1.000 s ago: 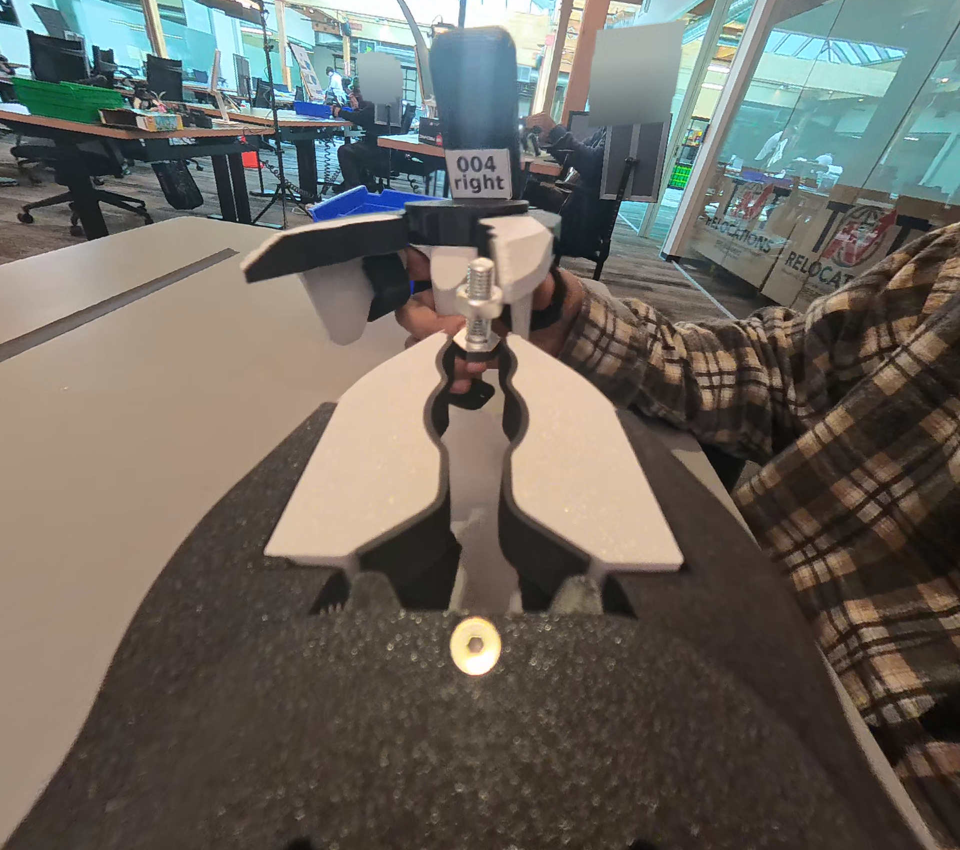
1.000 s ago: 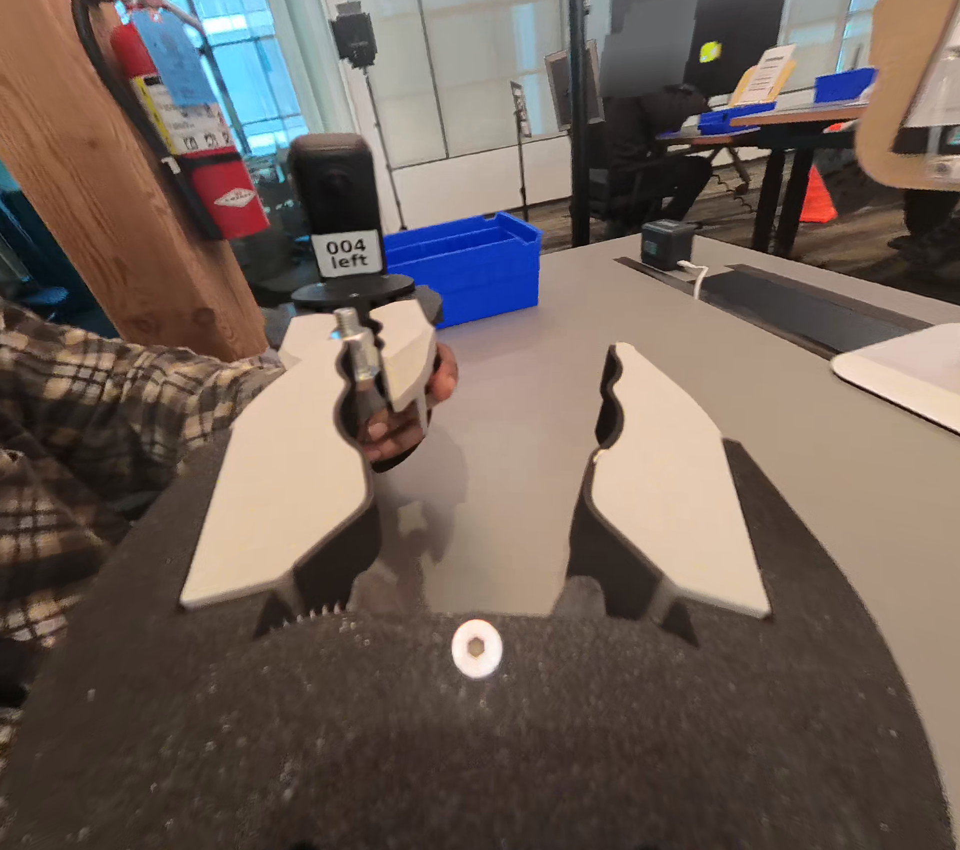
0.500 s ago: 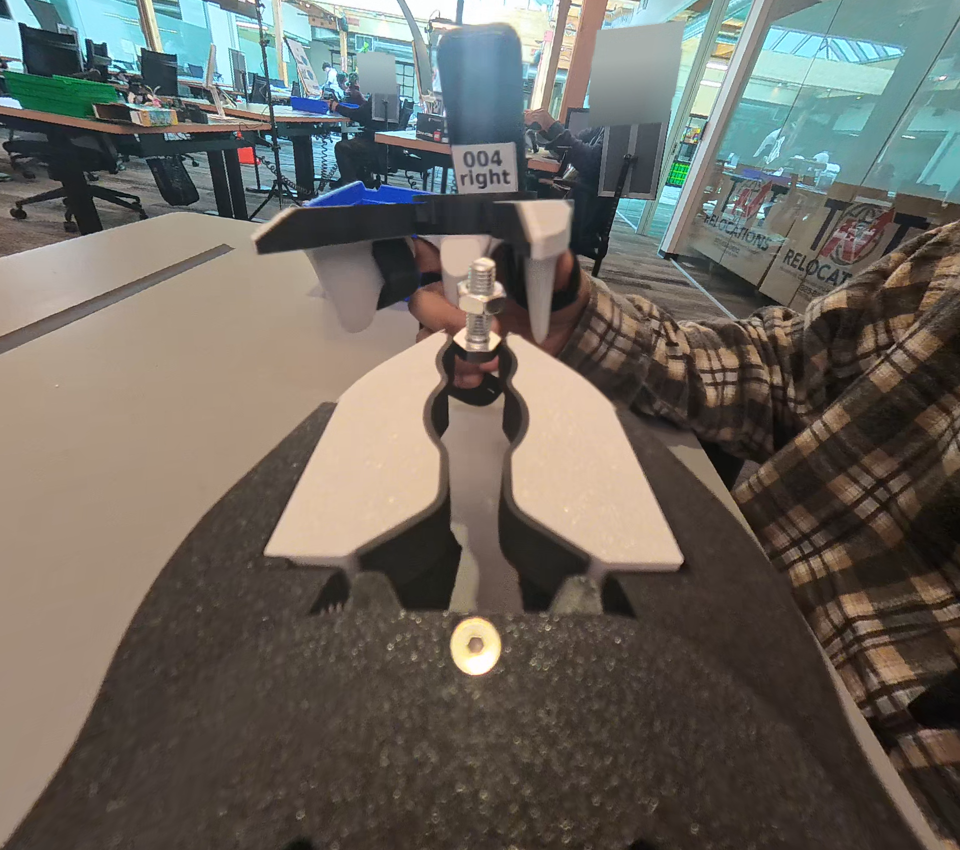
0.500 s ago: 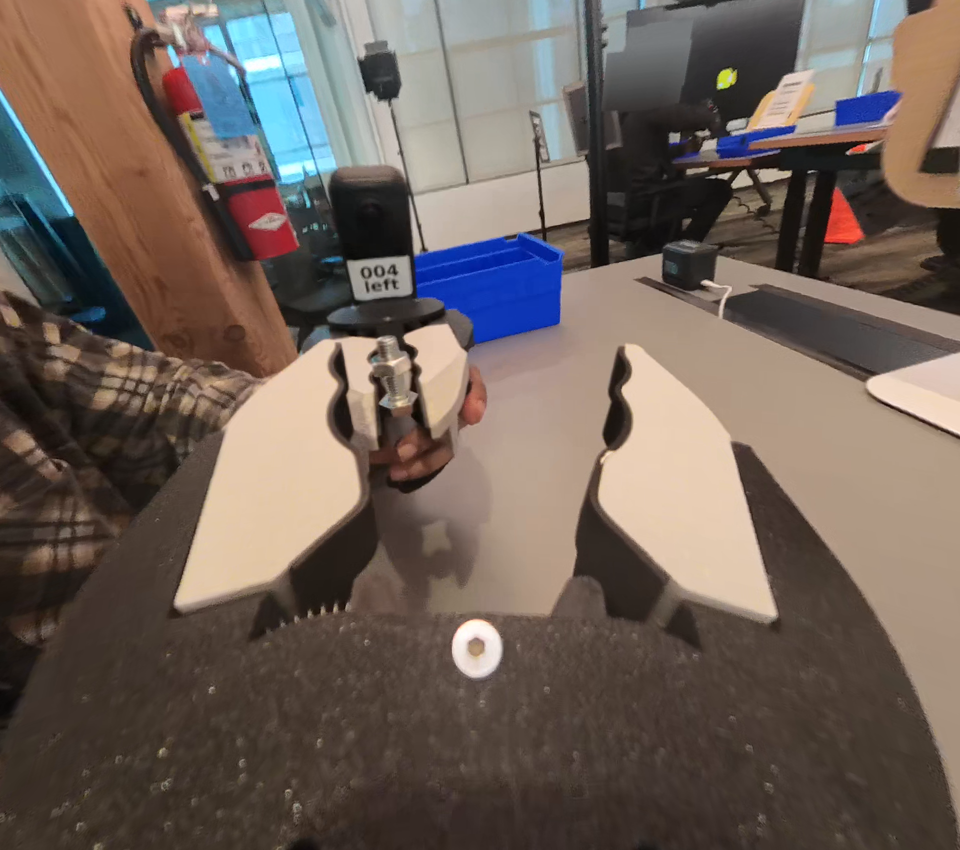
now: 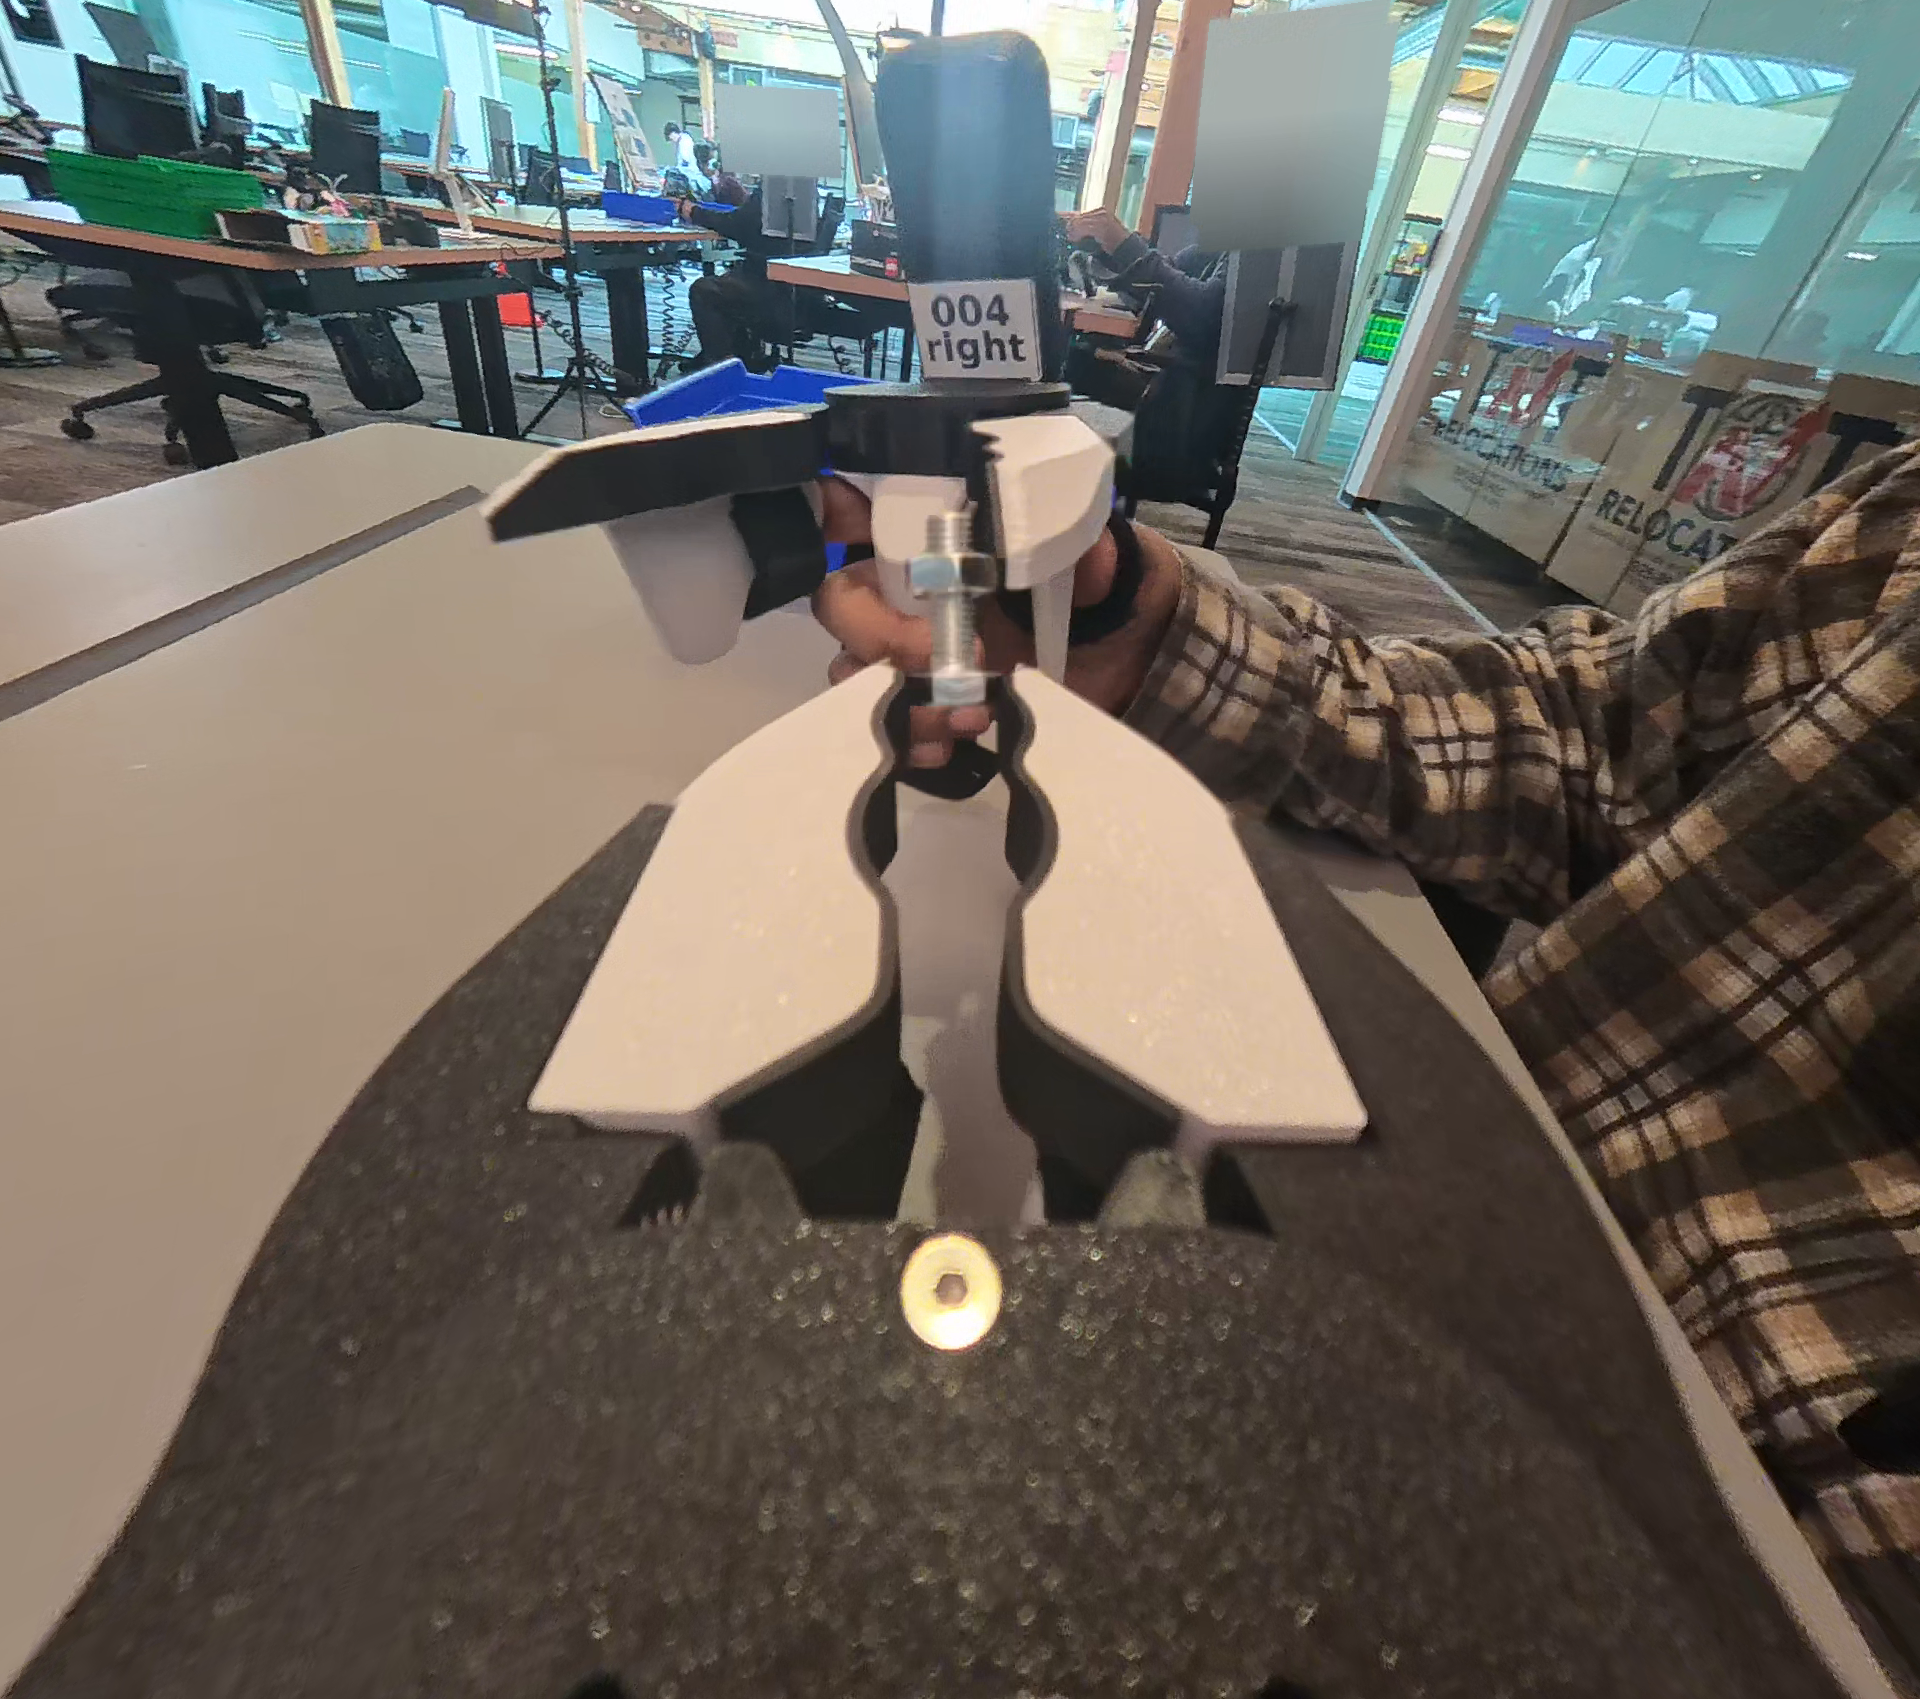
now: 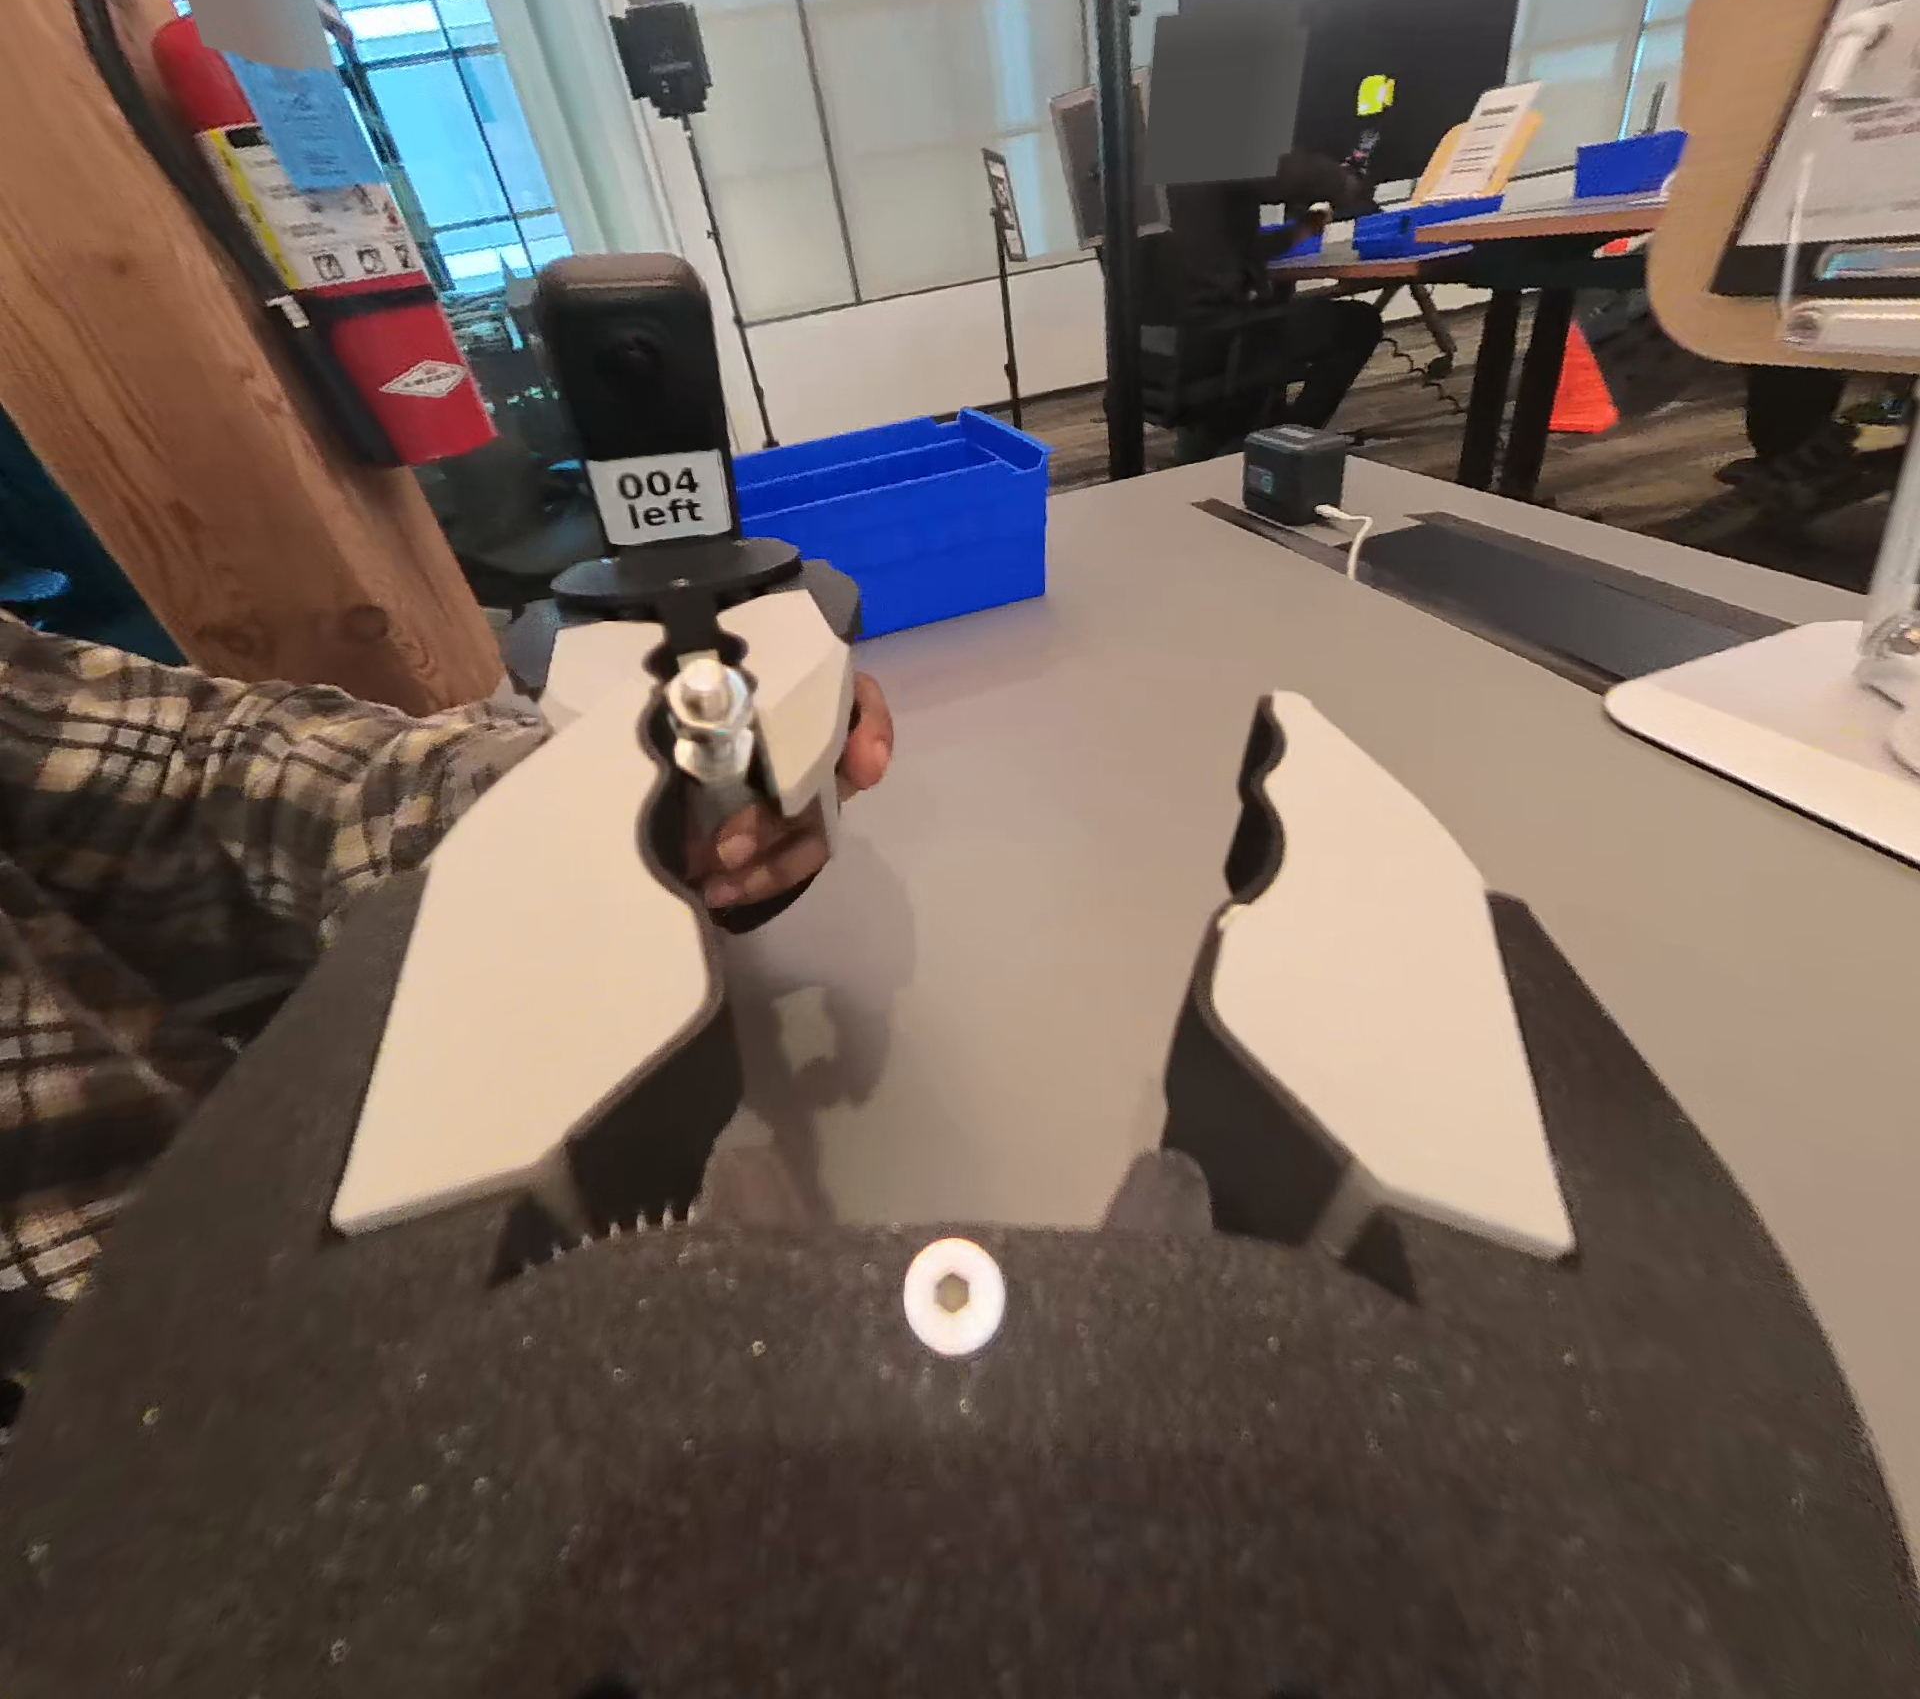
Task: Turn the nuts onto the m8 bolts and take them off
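My left gripper [image 5: 956, 693] is shut on the head end of a silver M8 bolt [image 5: 954, 641], which stands upright from its fingertips. A hex nut [image 5: 951, 574] sits high on the bolt's thread, near the top. My right gripper [image 6: 966, 714] is open and empty. It faces the left gripper, with the bolt [image 6: 712, 745] and nut [image 6: 707, 699] just inside its left finger's tip [image 6: 623, 776]. In the left wrist view the right gripper [image 5: 862, 548] is spread wide behind the nut. Whether its finger touches the nut I cannot tell.
A grey table [image 6: 1039, 818] lies under both grippers. A blue bin [image 6: 904, 506] stands at its far edge. A small black box with a white cable [image 6: 1288, 475] and a white stand base [image 6: 1766, 735] are at the right. Plaid sleeves [image 5: 1558, 766] reach in from the sides.
The right gripper has stayed open and shifted so the bolt and nut moved from behind its left finger to just inside that finger's tip. The left gripper keeps its hold on the bolt.
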The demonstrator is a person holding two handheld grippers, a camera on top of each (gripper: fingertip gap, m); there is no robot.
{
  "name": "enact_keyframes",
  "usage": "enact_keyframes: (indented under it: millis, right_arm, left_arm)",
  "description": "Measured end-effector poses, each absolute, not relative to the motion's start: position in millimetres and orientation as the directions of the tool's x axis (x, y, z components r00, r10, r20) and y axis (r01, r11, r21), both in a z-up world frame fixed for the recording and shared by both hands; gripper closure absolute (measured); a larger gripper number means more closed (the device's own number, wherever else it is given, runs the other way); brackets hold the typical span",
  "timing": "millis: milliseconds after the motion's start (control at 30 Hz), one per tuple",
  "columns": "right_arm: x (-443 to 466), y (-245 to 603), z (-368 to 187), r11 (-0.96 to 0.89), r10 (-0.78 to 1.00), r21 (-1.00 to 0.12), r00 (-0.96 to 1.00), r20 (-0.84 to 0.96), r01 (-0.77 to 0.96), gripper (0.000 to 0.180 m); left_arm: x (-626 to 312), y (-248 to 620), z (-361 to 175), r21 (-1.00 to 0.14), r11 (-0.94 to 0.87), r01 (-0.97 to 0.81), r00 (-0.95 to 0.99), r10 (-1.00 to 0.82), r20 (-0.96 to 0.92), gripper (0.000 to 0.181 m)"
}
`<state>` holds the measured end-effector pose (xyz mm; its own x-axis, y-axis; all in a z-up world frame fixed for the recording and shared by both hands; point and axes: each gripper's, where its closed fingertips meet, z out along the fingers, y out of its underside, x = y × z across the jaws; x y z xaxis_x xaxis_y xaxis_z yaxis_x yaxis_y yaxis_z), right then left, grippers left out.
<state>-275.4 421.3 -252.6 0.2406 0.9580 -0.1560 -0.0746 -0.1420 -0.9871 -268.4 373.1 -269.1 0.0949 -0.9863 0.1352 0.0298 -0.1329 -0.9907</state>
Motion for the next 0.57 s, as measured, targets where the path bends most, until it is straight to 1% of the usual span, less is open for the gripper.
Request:
enact_keyframes:
  millis: [67,167,400,567]
  right_arm:
    - [-276.2,417.8,-247.8,-0.15,0.961,-0.982,0.218,-0.171,-0.11,0.082]
    - [-287.4,408.3,-245.4,-0.131,0.973,-0.987,0.18,-0.147,-0.094,0.081]
    - [-276.2,417.0,-247.2,-0.144,0.964,-0.983,0.209,-0.165,-0.112,0.082]
    - [-280.1,411.4,-241.9,-0.142,0.971,-0.981,0.175,-0.164,-0.134,0.084]
  left_arm:
    - [-269.7,373.2,-268.1,-0.988,-0.148,0.041,0.083,-0.985,0.151,0.166]
    - [-267.7,371.5,-269.2,-0.989,-0.142,0.034,0.08,-0.986,0.144,0.165]
    - [-269.2,370.1,-264.3,-0.986,-0.153,0.064,0.066,-0.985,0.157,0.166]
    - [-271.6,369.3,-259.3,-0.985,-0.146,0.088,0.06,-0.987,0.151,0.166]
